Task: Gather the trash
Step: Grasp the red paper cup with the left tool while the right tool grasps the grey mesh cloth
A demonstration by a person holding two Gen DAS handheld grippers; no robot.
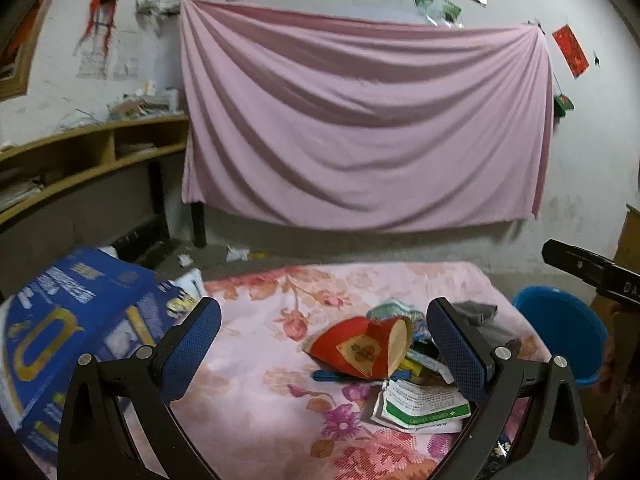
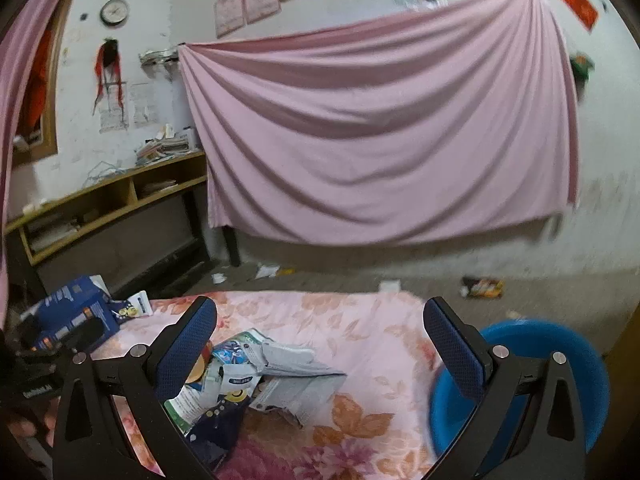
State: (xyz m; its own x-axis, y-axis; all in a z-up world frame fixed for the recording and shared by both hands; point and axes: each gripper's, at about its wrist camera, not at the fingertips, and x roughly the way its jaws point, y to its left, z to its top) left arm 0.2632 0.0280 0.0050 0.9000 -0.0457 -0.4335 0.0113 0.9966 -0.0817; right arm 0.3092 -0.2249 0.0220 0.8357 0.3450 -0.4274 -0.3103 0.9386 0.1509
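Note:
A heap of trash lies on the floral pink cloth (image 1: 248, 360) of a table: a red paper packet (image 1: 360, 346), a green and white wrapper (image 1: 424, 404) and other scraps. My left gripper (image 1: 324, 340) hovers open above the table, the red packet between and beyond its fingers. In the right wrist view the heap shows as grey-white wrappers (image 2: 280, 368) and a dark blue wrapper (image 2: 218, 420). My right gripper (image 2: 320, 340) is open over them with nothing held. A blue bin (image 2: 560, 360) stands off the table's right edge; it is the blue bin (image 1: 560, 328) in the left view too.
A large blue carton (image 1: 72, 320) lies at the table's left end. A pink sheet (image 1: 360, 120) hangs on the far wall beside a wooden shelf unit (image 1: 92, 148). Scraps of litter (image 2: 482, 287) dot the grey floor. The other gripper's black body (image 1: 588, 268) shows at the right edge.

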